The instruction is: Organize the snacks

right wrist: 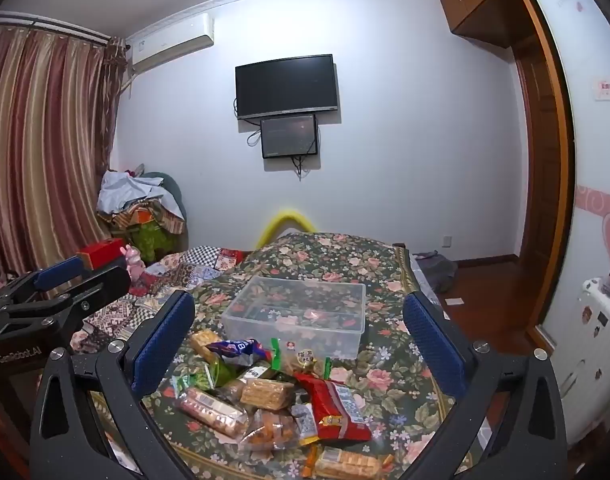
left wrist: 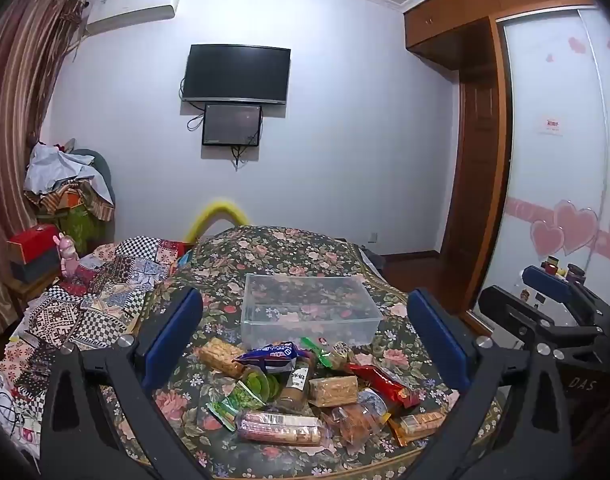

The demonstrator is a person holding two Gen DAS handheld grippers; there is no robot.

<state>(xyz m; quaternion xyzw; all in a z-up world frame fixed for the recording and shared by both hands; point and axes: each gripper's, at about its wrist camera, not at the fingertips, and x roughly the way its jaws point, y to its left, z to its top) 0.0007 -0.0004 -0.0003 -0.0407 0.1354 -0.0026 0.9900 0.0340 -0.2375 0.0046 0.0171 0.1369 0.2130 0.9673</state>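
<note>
Nothing packed yet: the clear plastic bin sits empty, far side of the floral bedspread, the snack pile heaped just near of it. Left gripper and right gripper both spread wide, apparently holding nothing.

- Left wrist view: low over the floral cloth, facing the TV wall, snack pile close.
- Right wrist view: beside it, same heading.
- Shared: pile, clear bin, TV.
</note>
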